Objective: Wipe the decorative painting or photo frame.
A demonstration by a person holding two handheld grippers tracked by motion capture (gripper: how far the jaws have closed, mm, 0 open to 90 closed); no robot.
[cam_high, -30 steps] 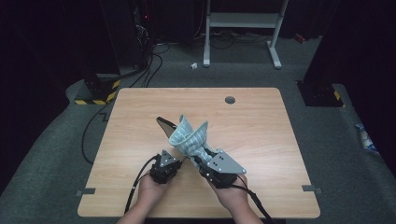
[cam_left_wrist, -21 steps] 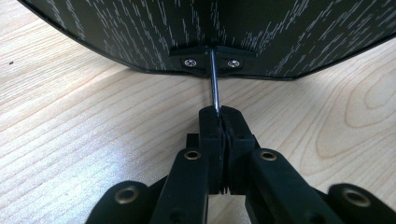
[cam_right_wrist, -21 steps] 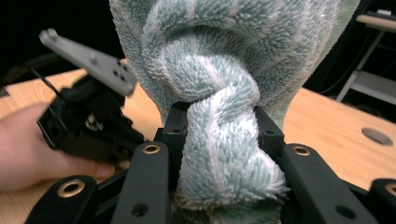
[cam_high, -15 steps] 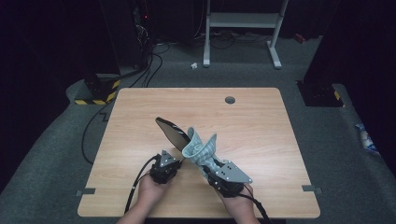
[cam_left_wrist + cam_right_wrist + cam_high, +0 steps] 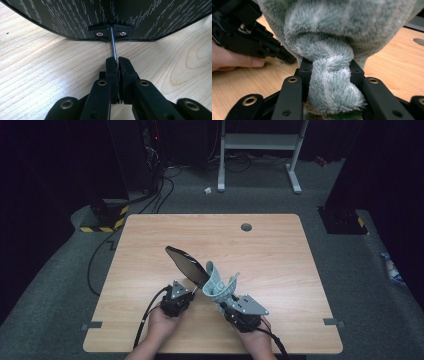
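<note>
Mirror (image 5: 186,265), a dark oval panel, is held tilted above the wooden counter (image 5: 280,255) by its thin metal stem (image 5: 113,45), on which the left gripper (image 5: 192,289) fingers (image 5: 111,67) are clamped. Beside it, a pale green cloth (image 5: 218,286) is pinched between the right gripper (image 5: 223,304) fingers (image 5: 305,68). Since a second ago the cloth has been lowered beside the mirror's near edge, so wiping is judged imminent.
</note>
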